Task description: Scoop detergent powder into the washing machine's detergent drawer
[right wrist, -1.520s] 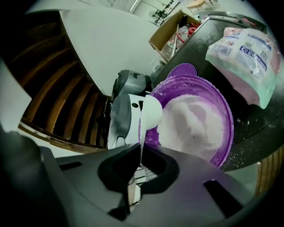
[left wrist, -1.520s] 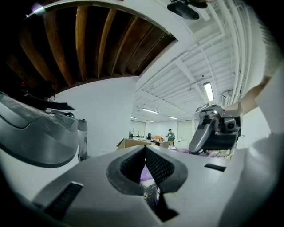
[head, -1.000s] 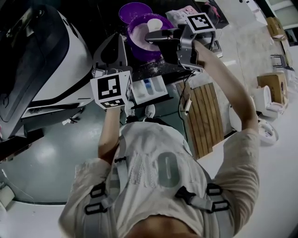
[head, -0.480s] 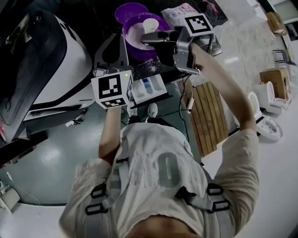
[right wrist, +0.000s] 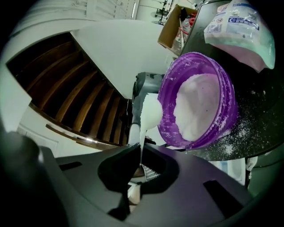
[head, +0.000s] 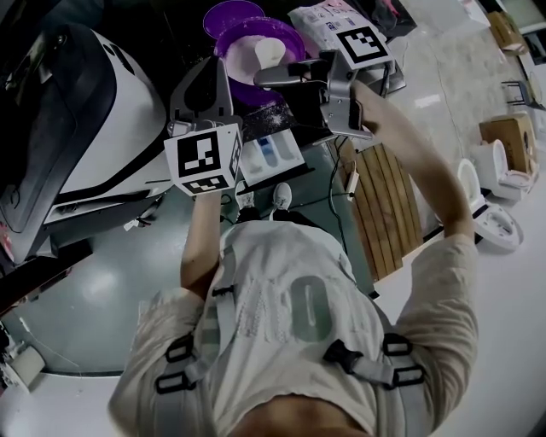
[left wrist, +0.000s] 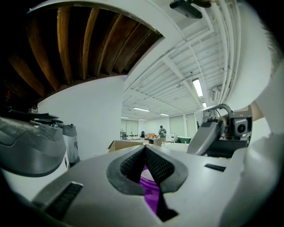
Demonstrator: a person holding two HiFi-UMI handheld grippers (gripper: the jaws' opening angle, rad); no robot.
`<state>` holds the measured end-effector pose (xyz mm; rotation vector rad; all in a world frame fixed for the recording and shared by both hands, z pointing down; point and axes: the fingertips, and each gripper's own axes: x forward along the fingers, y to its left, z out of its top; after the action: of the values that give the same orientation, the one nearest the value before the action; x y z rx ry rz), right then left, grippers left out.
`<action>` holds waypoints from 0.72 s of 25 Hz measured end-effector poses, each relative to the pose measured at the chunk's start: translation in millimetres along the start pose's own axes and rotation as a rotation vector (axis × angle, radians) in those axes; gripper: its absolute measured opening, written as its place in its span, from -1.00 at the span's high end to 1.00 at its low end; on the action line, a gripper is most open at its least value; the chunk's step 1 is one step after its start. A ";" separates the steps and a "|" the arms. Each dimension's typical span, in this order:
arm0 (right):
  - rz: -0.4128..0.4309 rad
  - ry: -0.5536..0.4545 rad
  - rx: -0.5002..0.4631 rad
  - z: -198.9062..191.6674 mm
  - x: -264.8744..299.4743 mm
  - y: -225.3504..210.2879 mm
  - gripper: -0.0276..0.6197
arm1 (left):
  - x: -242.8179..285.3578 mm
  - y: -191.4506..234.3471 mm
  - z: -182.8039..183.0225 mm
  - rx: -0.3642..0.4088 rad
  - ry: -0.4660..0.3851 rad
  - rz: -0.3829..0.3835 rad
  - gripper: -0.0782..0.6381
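Note:
A purple bowl of white detergent powder sits on the dark counter. My left gripper is shut on the bowl's left rim; purple shows between its jaws. My right gripper is shut on the handle of a white spoon. The spoon's scoop is heaped with powder and is held over the bowl's near rim. Below the counter edge the detergent drawer stands open, with blue marks in its compartments. The washing machine is at the left.
A purple lid lies behind the bowl. A detergent bag rests on the counter to the right. Spilled powder dots the counter by the bowl. A wooden slatted panel lies on the floor at the right.
The right gripper has shifted slightly left and nearer with the spoon, so the scoop now sits closer to the bowl's near rim. The left gripper still holds the bowl.

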<state>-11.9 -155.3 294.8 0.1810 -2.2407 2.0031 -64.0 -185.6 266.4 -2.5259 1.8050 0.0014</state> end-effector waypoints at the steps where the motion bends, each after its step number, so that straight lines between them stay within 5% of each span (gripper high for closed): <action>1: 0.010 0.016 -0.007 -4.5 0.0 1.9 0.89 | 0.0 0.5 -1.0 0.000 0.002 0.003 0.73; 18: 0.138 0.374 -0.094 -135.1 27.9 -25.8 0.89 | -34.6 18.7 -22.8 -0.015 0.023 0.085 0.73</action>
<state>-32.4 -23.9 339.8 -0.3382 -2.1438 1.8037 -93.3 -159.5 289.5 -2.4677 1.9264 -0.0121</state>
